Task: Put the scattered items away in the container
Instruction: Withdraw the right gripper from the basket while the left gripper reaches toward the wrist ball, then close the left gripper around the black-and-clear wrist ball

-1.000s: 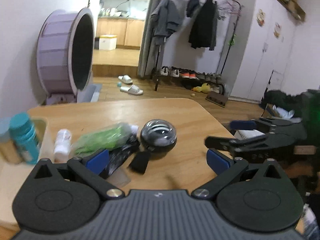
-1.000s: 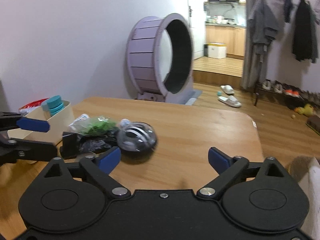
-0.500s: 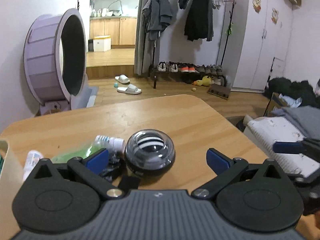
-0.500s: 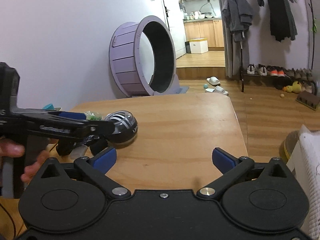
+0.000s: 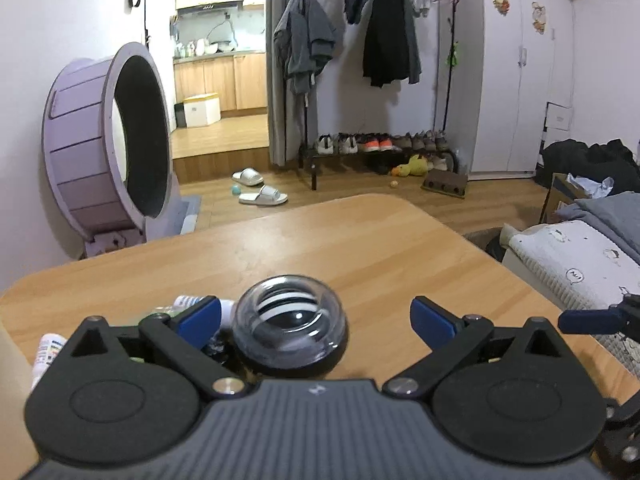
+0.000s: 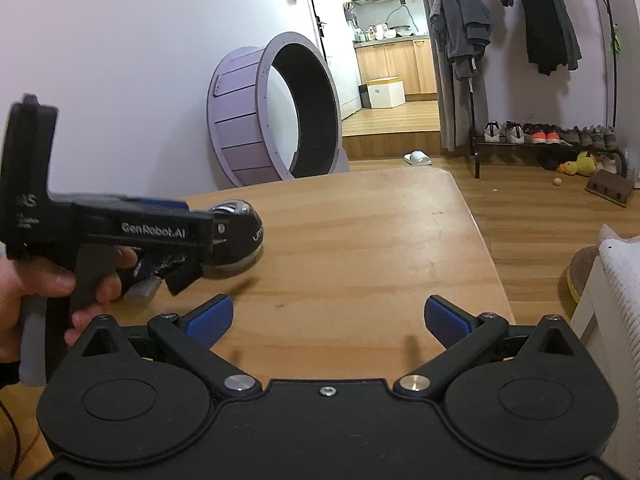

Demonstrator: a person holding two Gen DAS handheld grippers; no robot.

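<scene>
A black gyro ball with a clear domed top (image 5: 290, 326) sits on the wooden table (image 5: 360, 240), between the open fingers of my left gripper (image 5: 316, 316), nearer the left one. It also shows in the right wrist view (image 6: 238, 236), partly behind the left gripper's body (image 6: 132, 232). A white bottle (image 5: 188, 303) and a small white tube (image 5: 48, 354) lie left of the ball. The container's beige edge (image 5: 12, 380) shows at far left. My right gripper (image 6: 326, 318) is open and empty over the table's near part.
Dark packets (image 6: 160, 266) lie under the left gripper. A purple exercise wheel (image 5: 108, 140) stands on the floor beyond the table. A bed (image 5: 580, 256) lies right of the table. A clothes rack with shoes (image 5: 376, 80) stands further back.
My left gripper has moved forward and right, so the gyro ball now lies between its fingers. The container and teal bottles have slid out of view. My right gripper has drawn back to the right.
</scene>
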